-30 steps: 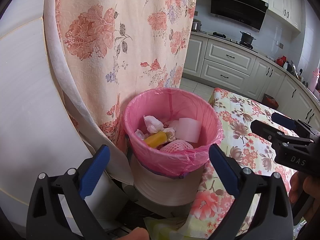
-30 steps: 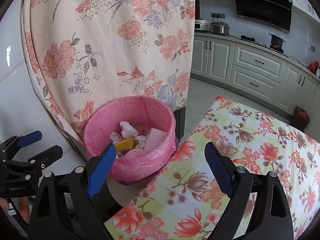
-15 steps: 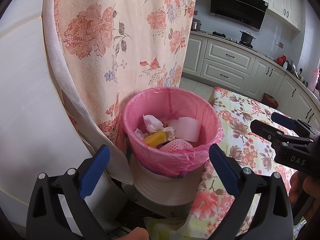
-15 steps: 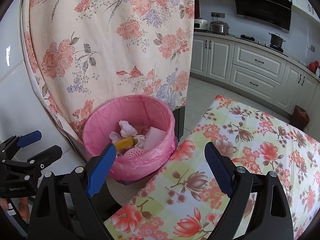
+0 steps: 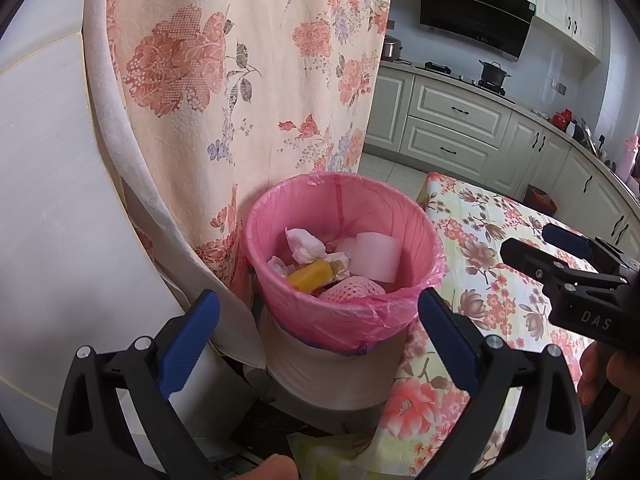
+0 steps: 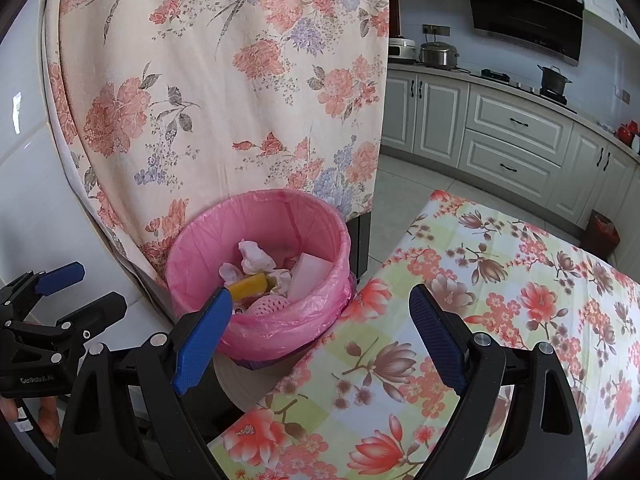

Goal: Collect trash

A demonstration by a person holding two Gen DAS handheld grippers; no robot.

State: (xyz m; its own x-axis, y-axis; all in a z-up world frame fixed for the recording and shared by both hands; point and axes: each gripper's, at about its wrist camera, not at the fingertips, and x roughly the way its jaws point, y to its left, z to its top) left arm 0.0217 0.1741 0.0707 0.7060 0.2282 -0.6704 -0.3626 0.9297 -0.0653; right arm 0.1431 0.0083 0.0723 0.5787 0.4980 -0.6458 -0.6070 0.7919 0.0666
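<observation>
Sitting at 12 o'clock from both grippers, bin (image 5: pixel 344 256) with pink liner (image 5: pixel 372 320) is holding the trash: crumpled tissues (image 5: pixel 304 242), yellow piece (image 5: pixel 310 276), white foam block (image 5: pixel 378 256), pink foam net (image 5: pixel 352 290). Bin is standing just beside the table edge, touching the hanging floral cloth (image 5: pixel 240 80) at its 10 o'clock.

Risks, judging from here: liner is looking loose and thin at the rim, so a fingertip catching it could be tearing it or dragging it off. Bin is sitting on a narrow white base, so a sideways push could be tipping it toward the cloth. Greenish wrapper (image 5: pixel 328 452) at 6 o'clock in the left view may be getting missed, being half hidden below the gripper.

Left gripper (image 5: pixel 320 336) is hovering in front of the bin, jaws spread wide, holding nothing, pointing level and slightly down. Right gripper (image 6: pixel 320 332) is hovering over the floral tablecloth (image 6: pixel 500 300), jaws likewise spread and empty, bin at its 11 o'clock. Each gripper is showing at the other's side view, well apart.
</observation>
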